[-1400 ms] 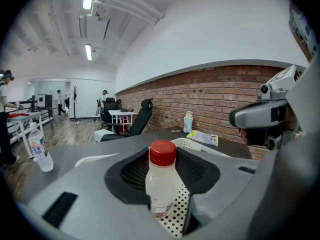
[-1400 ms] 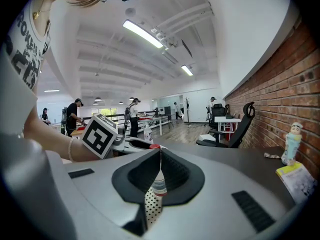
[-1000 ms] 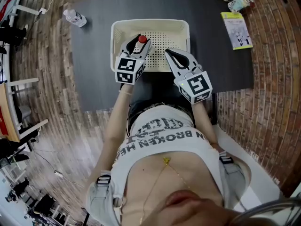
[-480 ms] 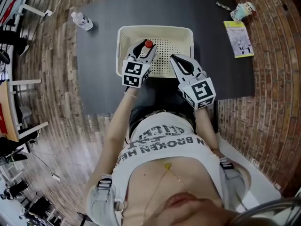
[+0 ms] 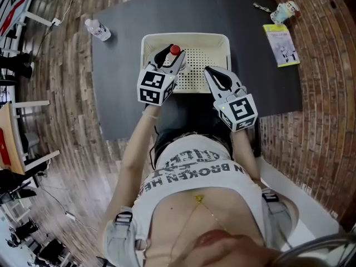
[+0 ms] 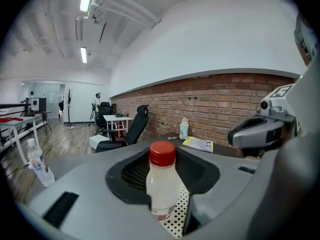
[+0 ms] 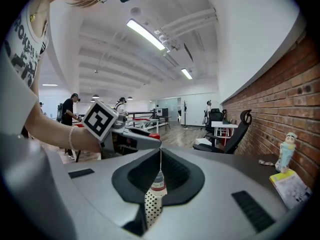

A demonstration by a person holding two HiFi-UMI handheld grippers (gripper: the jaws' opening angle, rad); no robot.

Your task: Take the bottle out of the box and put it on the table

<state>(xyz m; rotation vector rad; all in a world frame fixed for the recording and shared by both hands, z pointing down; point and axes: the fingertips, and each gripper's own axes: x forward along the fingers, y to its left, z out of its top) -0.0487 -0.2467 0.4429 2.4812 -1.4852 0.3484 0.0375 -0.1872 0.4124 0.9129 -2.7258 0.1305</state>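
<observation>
Left gripper (image 5: 171, 59) clamps the bottle (image 6: 161, 184) upright, cap up, over the box (image 5: 223, 41); bare table (image 5: 117, 65) lies leftward; right gripper (image 5: 214, 74) is closed, empty, farther off.

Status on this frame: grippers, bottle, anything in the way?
Left gripper jaws clamped on bottle over box. Right gripper jaws shut, empty. Nothing seen blocking path to table.
</observation>
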